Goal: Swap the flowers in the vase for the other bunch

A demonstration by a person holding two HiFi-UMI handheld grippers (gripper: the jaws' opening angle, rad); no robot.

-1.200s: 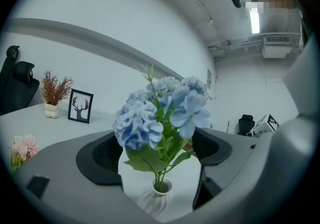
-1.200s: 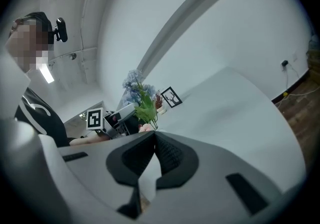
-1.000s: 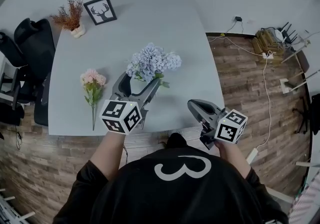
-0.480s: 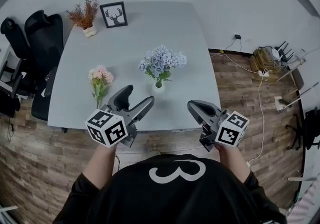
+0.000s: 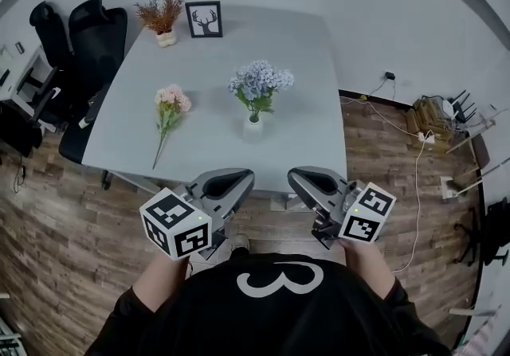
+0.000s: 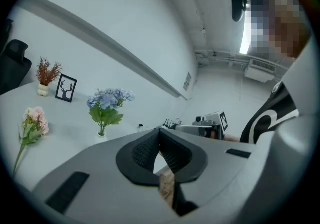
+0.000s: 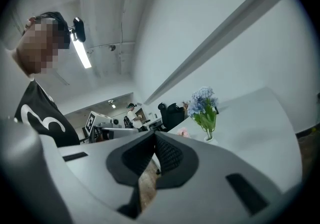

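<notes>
Now both hand-held grippers hang off the near edge of the table (image 5: pixel 307 60), close to the person's body. The left hand-held gripper (image 5: pixel 231 184) has just been closing, and its jaws meet with nothing between them. The right hand-held gripper (image 5: pixel 306 182) is likewise closed and empty. The blue flowers (image 5: pixel 259 82) stand upright in the white vase (image 5: pixel 253 127) near the table's middle. The pink bunch (image 5: pixel 170 101) lies flat to their left, well apart, with its stem toward the near edge. A dried plant (image 5: pixel 162 13) and a framed deer picture (image 5: pixel 204 18) sit far left.
</notes>
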